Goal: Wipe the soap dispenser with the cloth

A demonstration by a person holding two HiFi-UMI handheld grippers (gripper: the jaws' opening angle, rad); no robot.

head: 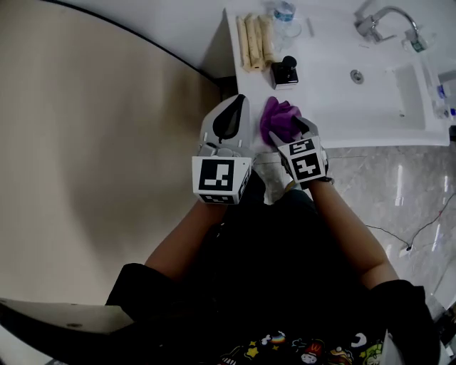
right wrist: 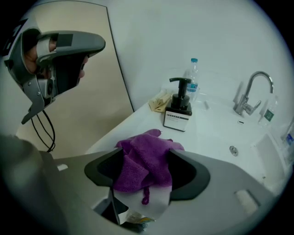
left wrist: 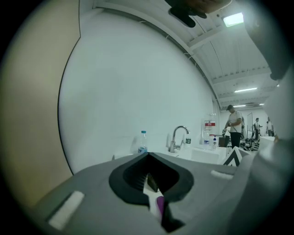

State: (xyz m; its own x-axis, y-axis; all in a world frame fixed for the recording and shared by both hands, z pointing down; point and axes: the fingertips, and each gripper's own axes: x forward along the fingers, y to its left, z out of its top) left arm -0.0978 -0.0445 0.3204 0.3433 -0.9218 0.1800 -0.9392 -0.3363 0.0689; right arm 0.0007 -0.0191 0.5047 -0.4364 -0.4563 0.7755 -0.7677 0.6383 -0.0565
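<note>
A black pump soap dispenser (head: 285, 71) (right wrist: 179, 109) stands on the white counter (head: 320, 100), left of the sink. A bunched purple cloth (head: 278, 120) (right wrist: 144, 163) lies at the counter's front edge, and my right gripper (head: 293, 128) (right wrist: 146, 161) is shut on it, the cloth filling the space between the jaws. My left gripper (head: 240, 102) (left wrist: 148, 157) hovers just left of the cloth at the counter's left front corner, jaws together and holding nothing. Through its narrow gap a sliver of the cloth (left wrist: 160, 205) shows.
Rolled beige towels (head: 254, 41) and a clear water bottle (head: 283, 13) (right wrist: 193, 75) sit behind the dispenser. The basin (head: 388, 85) and faucet (head: 385, 20) (right wrist: 250, 94) lie to the right. A beige wall (head: 107, 121) runs along the counter's left edge. People stand far off (left wrist: 234, 126).
</note>
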